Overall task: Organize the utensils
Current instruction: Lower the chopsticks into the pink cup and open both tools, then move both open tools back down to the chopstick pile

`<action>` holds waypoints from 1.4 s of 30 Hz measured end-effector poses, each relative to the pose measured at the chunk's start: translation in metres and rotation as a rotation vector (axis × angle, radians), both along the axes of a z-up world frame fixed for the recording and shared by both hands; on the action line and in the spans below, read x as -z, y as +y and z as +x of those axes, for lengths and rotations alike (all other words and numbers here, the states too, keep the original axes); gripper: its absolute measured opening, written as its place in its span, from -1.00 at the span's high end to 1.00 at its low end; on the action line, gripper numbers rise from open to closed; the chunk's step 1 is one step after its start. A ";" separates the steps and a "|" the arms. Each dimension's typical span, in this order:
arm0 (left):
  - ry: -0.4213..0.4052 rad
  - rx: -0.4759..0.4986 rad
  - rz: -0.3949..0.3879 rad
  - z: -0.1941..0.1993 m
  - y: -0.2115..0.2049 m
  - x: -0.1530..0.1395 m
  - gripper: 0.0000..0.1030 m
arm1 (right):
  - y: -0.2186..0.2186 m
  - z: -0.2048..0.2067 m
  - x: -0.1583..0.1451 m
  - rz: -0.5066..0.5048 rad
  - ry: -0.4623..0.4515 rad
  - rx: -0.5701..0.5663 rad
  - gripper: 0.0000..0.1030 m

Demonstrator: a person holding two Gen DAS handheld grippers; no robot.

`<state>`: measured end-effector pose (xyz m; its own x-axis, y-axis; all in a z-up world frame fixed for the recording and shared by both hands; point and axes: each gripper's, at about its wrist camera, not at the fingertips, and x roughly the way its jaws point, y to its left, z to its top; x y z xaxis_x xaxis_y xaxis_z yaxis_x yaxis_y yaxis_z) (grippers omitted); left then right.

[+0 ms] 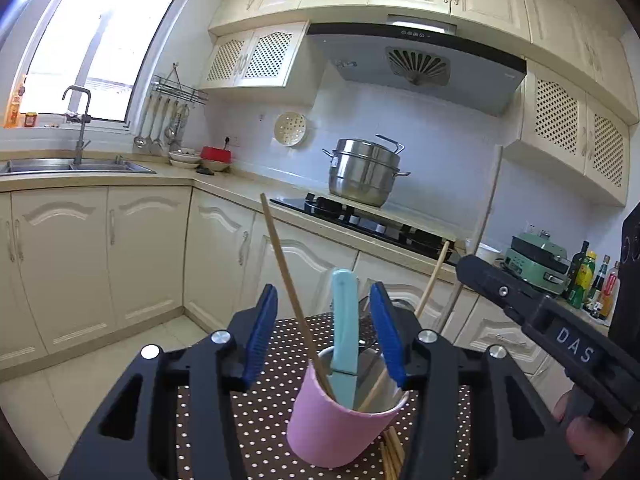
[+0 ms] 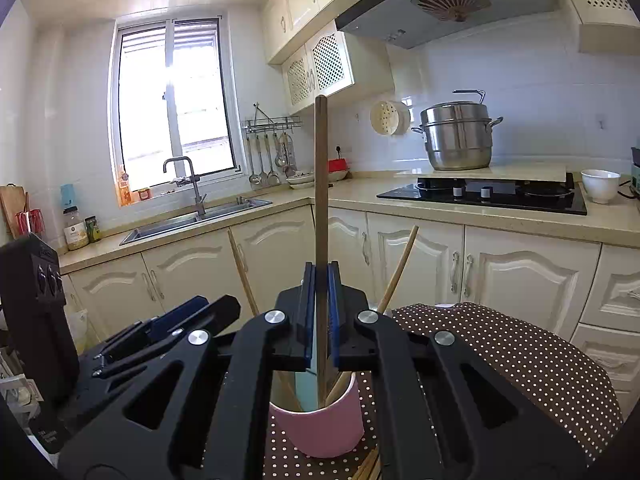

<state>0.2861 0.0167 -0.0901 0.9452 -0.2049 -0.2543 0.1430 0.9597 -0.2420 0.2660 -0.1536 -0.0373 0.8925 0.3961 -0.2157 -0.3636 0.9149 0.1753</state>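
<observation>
The bottom ends of the thin wooden chopsticks (image 1: 292, 288) are hidden inside the round pink cup (image 1: 332, 432). The light blue flat handle (image 1: 345, 320) goes down into the cup too, so its lower end can't be seen. More loose wooden sticks (image 1: 390, 456) on the brown dotted cloth (image 1: 256, 400) are cut off by the picture's bottom edge. In the right wrist view, the black gripper arms cover the cup's (image 2: 320, 428) sides.

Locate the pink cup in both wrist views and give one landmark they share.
Left wrist: pink cup at bottom centre, between the open left gripper fingers.
Right wrist: pink cup at bottom centre, below the right gripper pinching a chopstick.
Shared landmark: steel steamer pot by the stove.
</observation>
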 end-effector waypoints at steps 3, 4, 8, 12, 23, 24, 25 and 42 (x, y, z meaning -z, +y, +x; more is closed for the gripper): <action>0.027 -0.072 0.052 -0.006 0.004 -0.004 -0.01 | 0.002 -0.003 0.001 -0.010 0.008 0.003 0.87; 0.040 -0.094 0.068 -0.007 0.004 -0.005 -0.01 | 0.002 -0.005 0.001 -0.015 0.011 0.004 0.87; 0.062 -0.122 0.100 -0.016 0.010 -0.009 -0.02 | 0.005 -0.009 0.003 -0.028 0.018 0.008 0.87; 0.062 -0.151 0.132 -0.027 0.014 -0.016 -0.02 | 0.007 -0.011 0.005 -0.046 0.029 0.017 0.87; 0.073 -0.159 0.146 -0.043 0.021 -0.023 -0.03 | 0.012 -0.005 0.027 -0.090 0.099 0.030 0.87; 0.075 -0.160 0.147 -0.043 0.021 -0.023 -0.03 | 0.011 -0.005 0.029 -0.091 0.102 0.033 0.87; 0.077 -0.158 0.148 -0.045 0.022 -0.023 -0.03 | 0.010 -0.004 0.030 -0.088 0.106 0.034 0.87; 0.080 -0.138 0.131 -0.062 0.022 -0.030 -0.24 | 0.012 -0.033 0.016 -0.081 0.080 0.035 -0.12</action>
